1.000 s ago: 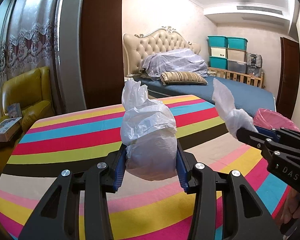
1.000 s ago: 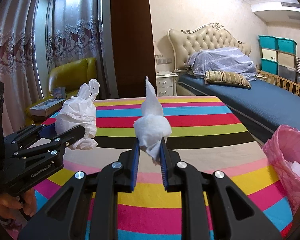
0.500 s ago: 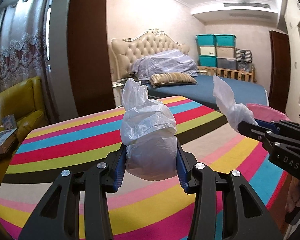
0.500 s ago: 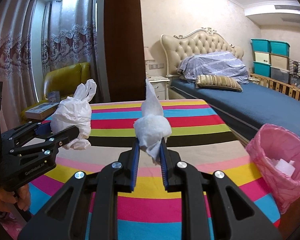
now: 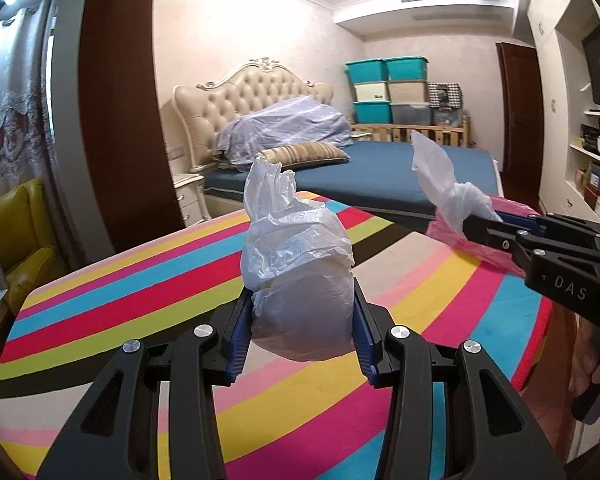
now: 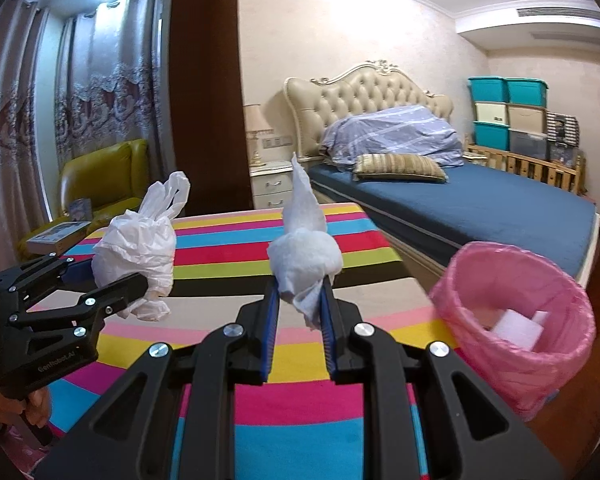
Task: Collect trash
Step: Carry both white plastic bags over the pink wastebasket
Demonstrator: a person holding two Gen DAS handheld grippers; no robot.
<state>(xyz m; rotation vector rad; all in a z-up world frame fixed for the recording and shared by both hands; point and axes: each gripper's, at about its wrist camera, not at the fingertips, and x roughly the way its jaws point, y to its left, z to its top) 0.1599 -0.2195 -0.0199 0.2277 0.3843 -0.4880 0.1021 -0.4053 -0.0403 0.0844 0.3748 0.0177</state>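
Note:
My left gripper [image 5: 298,316] is shut on a balled white plastic bag [image 5: 296,276], held above the striped table [image 5: 140,300]. The same plastic bag [image 6: 138,252] and left gripper [image 6: 140,286] show at the left of the right wrist view. My right gripper [image 6: 298,304] is shut on a crumpled white tissue wad [image 6: 304,256] with a pointed tail sticking up. In the left wrist view that tissue wad [image 5: 448,188] sits in the right gripper [image 5: 466,220] at the right. A pink-lined bin [image 6: 520,320] stands off the table's right edge, with white scraps inside.
A blue bed [image 6: 480,208] with a tufted headboard lies beyond the table. A yellow armchair [image 6: 100,176] and a low stand with a box [image 6: 58,236] are at the left. Stacked storage bins [image 6: 508,120] fill the far corner. A hand [image 5: 592,364] grips the right tool.
Both grippers have carried their loads to the right across the table. The pink bin has come closer in the right wrist view and more of its inside shows. Both grips are unchanged.

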